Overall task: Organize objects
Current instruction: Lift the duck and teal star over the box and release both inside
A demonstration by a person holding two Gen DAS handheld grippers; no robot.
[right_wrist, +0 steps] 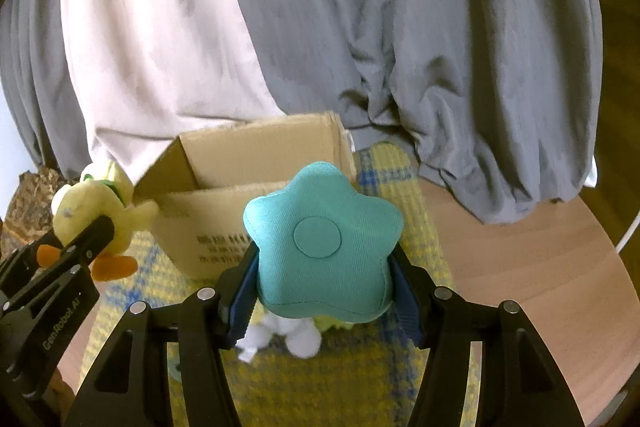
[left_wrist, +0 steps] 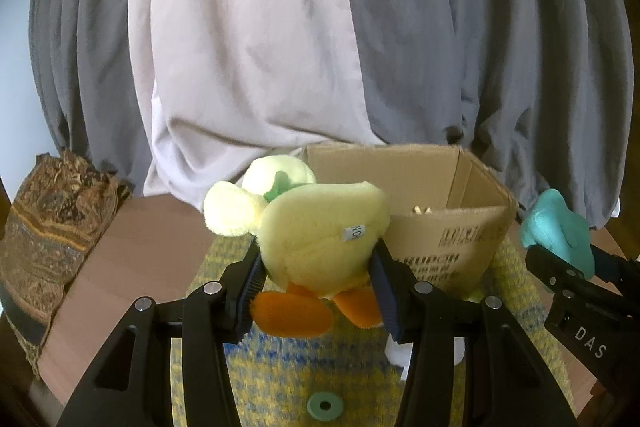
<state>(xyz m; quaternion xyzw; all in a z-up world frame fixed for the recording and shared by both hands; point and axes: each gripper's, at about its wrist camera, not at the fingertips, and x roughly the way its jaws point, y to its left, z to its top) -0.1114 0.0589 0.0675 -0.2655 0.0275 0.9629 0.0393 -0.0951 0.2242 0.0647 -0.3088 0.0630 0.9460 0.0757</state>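
My left gripper [left_wrist: 316,287] is shut on a yellow plush duck [left_wrist: 320,231] with orange feet, held above the yellow mat in front of an open cardboard box [left_wrist: 452,227]. My right gripper [right_wrist: 324,303] is shut on a teal star-shaped cushion [right_wrist: 324,239], held up just in front of the same box [right_wrist: 224,203]. The duck [right_wrist: 96,215] and the left gripper [right_wrist: 92,235] show at the left of the right wrist view. The star cushion [left_wrist: 560,231] shows at the right of the left wrist view.
A yellow and blue woven mat [left_wrist: 280,379] covers a round wooden table [right_wrist: 540,267]. A green ring [left_wrist: 325,405] and a white soft toy [right_wrist: 288,339] lie on the mat. A patterned brown cloth [left_wrist: 48,235] sits at the left. Grey and white curtains [left_wrist: 280,27] hang behind.
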